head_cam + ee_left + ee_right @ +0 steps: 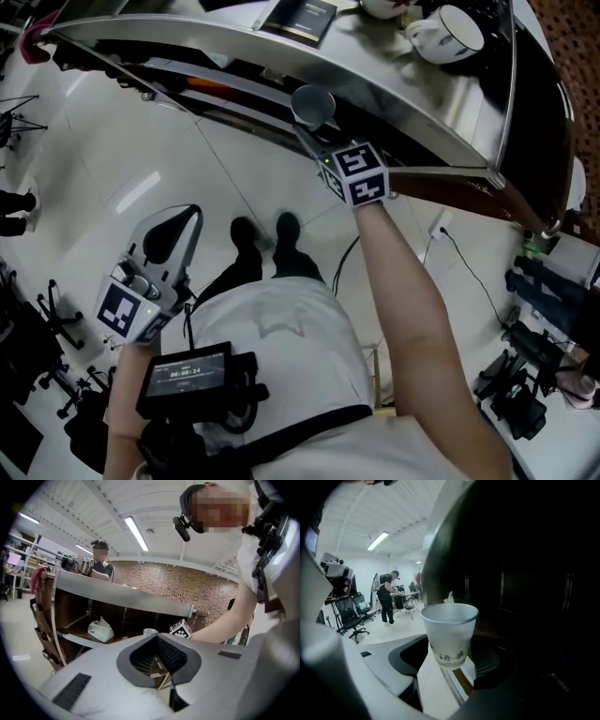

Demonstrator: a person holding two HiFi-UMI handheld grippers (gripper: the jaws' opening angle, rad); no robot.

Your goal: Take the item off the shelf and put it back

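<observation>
My right fingers (384,665) are clamped on the frosted cup (450,627), gripping it low on its wall, near the base. The rim stands clear above the pads and looks level. Seen from my head, the right gripper (315,120) has the cup at the front edge of the shelf (394,94), under its steel top and toward the right end. I cannot tell whether the base rests on the lower board or hangs just above it.

My left gripper (187,220) hangs low by my hip, well away from the shelf. Its fingers are pressed together with nothing between them.

Whichever way this move goes, out or back in, what matters is a level cup and a straight path. The grip is low and the wall looks thin and a little springy, so I judge it will tip easily if I twist my wrist. I should hold the squeeze as it is, since pressing harder could buckle the wall. The steel top overhangs the rim, so I should slide along the board's line and not lift. A tissue pack (100,631) lies farther left on the same board, well apart, and is no obstacle. I should let go only once the base sits flat, back from the front edge.
</observation>
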